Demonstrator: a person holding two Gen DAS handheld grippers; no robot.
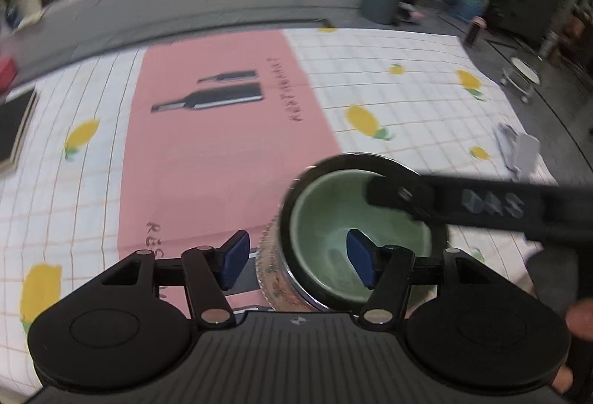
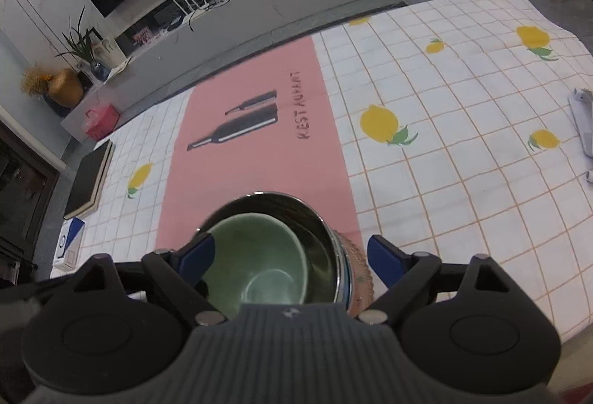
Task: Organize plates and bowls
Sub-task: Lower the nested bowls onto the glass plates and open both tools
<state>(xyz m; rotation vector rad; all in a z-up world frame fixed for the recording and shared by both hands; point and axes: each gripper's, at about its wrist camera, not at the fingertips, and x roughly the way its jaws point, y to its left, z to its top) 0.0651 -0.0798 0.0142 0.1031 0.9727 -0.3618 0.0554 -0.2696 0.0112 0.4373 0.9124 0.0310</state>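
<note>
Jaws on both my left gripper and right gripper stand apart, gripping nothing, above the green bowl nested inside the steel bowl.

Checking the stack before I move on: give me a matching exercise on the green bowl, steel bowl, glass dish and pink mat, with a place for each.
Things:
1. green bowl
2. steel bowl
3. glass dish
4. pink mat

Places:
A. flat on the lemon cloth
B. bottom of the stack
C. innermost, on top
D. middle, around the green bowl

Pairs: 1-C, 2-D, 3-B, 4-A
</note>
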